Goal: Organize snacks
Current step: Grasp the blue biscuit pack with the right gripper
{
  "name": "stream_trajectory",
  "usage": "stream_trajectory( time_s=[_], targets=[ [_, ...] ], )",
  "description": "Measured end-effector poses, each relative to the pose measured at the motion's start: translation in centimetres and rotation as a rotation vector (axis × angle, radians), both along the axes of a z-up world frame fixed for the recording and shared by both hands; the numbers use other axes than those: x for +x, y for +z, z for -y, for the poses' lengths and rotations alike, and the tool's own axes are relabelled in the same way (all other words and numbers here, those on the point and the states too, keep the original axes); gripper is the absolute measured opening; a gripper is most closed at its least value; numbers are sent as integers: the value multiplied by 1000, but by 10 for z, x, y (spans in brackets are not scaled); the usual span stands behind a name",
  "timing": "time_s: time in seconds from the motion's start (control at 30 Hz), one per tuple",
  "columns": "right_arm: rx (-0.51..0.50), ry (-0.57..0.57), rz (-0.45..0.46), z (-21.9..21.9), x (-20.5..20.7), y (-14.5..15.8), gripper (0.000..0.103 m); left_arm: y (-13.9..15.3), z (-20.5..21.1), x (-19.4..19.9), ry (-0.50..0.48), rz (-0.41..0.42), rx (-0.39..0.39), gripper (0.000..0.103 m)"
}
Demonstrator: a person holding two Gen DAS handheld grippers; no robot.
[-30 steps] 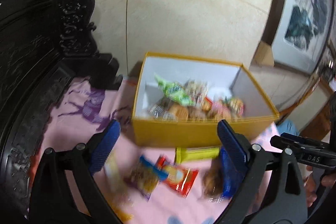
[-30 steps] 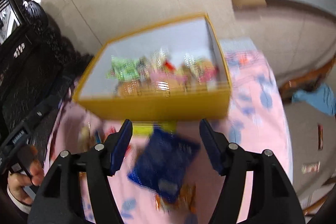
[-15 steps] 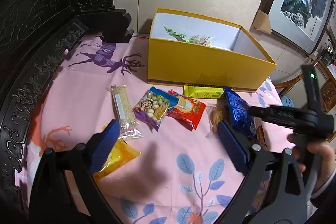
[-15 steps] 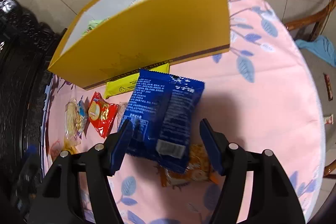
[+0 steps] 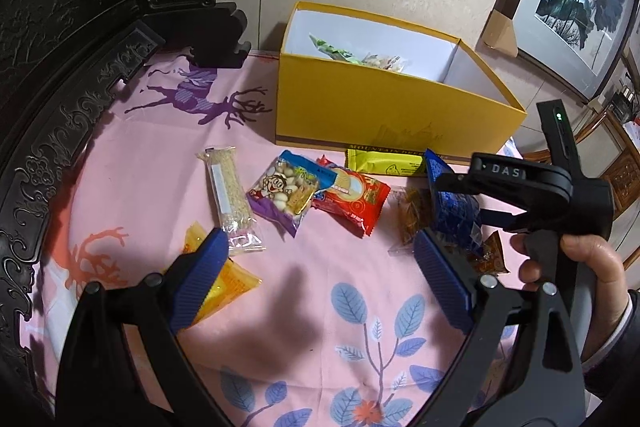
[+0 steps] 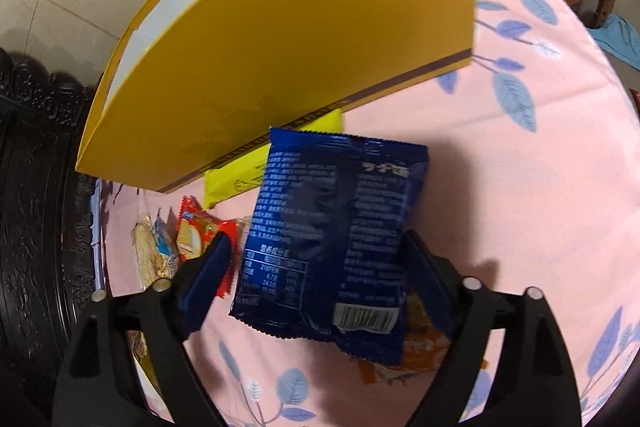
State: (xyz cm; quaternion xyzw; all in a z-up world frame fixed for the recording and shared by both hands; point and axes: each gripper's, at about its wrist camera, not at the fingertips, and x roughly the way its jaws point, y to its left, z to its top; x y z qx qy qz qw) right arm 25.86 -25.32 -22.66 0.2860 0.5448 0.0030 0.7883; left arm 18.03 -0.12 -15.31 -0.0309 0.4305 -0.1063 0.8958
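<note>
The right gripper [image 6: 316, 283] hangs low over a pink cloth-covered table [image 6: 520, 187], pointing steeply down. Its jaws have just been opening and now stand wide apart, one on each side of a blue snack packet [image 6: 332, 235]. The packet lies between them face down, printed back and barcode upward. Its long axis runs away from the gripper toward the far side, so the fingers straddle its shorter width. The right finger sits close against the packet's right edge; the left finger [image 6: 206, 267] stands a little clear of the left edge. The pads do not appear to press on it yet. The packet partly covers an orange wrapper [image 6: 424, 351] beneath its near right corner.

The left gripper [image 5: 320, 283] hovers over bare cloth nearer the viewer, its blue fingers also spread wide, holding nothing. An orange-yellow packet [image 5: 232, 283] lies just beside its left finger. Beyond it a loose row of snacks lies on the cloth: a pale grain bar [image 5: 230, 195], a purple cartoon packet [image 5: 284, 191], a red biscuit packet [image 5: 352, 195], and a yellow packet [image 5: 384, 165] against the box.

Farthest stands an open yellow box [image 5: 360, 107], already holding a few snacks.

The right gripper is much nearer the blue packet than the left. A grasp would likely need only a squeeze across the packet's width, then a lift up and forward over the box's near wall.
</note>
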Motion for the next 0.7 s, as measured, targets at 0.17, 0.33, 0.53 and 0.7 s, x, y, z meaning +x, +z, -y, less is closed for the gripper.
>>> stream_trajectory(
  time_s=[0.17, 0.33, 0.53, 0.7],
  targets=[
    [-70, 57, -17, -11, 6, -12, 88, -4, -2, 1, 9, -15, -1, 95],
    [-66, 72, 13, -8, 0, -11, 77, -9, -6, 0, 19, -28, 2, 95],
    [-91, 101, 58, -5, -12, -6, 61, -17, -14, -3, 45, -58, 2, 95],
    [-131, 129, 108, -7, -26, 5, 55, -17, -25, -15, 69, -51, 43, 95]
  ],
)
